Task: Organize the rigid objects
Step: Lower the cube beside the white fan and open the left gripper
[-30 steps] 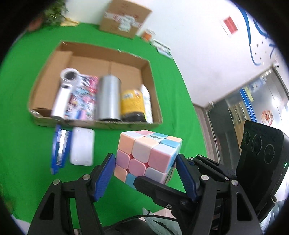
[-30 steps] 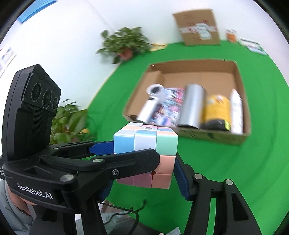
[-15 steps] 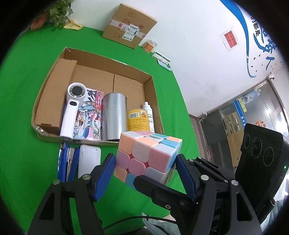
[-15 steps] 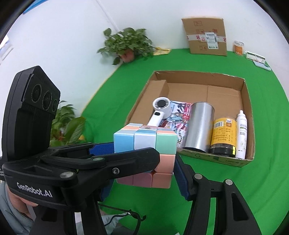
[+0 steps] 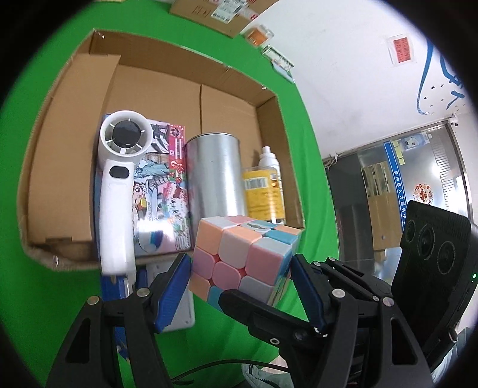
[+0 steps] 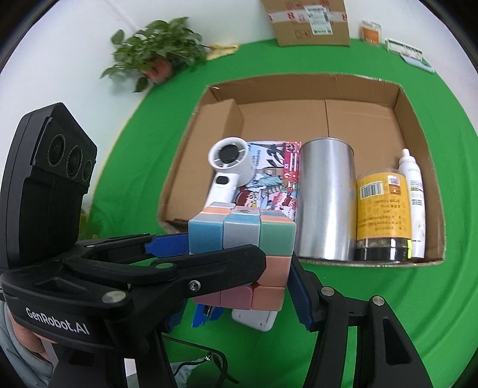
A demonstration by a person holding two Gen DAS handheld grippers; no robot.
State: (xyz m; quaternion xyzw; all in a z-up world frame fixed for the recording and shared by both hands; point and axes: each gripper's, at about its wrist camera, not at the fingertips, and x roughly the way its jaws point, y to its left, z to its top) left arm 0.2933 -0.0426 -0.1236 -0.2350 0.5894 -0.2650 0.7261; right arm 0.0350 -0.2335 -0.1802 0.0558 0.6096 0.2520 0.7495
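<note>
A pastel puzzle cube (image 5: 243, 253) is held between both grippers above the green table, just in front of the open cardboard box (image 5: 62, 167). My left gripper (image 5: 240, 286) is shut on the cube. My right gripper (image 6: 239, 271) is shut on the same cube (image 6: 242, 235). The box (image 6: 418, 125) holds a white handheld fan (image 5: 118, 179), a picture book (image 5: 162, 191), a silver can (image 5: 213, 176), a yellow jar (image 5: 263, 194) and a white bottle (image 5: 269, 159).
A blue stapler (image 6: 203, 316) and a white flat device (image 6: 254, 319) lie on the green cloth in front of the box. A taped carton (image 6: 310, 21), an orange jar (image 6: 370, 31) and a potted plant (image 6: 158, 56) stand at the back by the wall.
Both grippers have carried the cube closer to the box, which now fills more of each view. The grip on the cube is unchanged.
</note>
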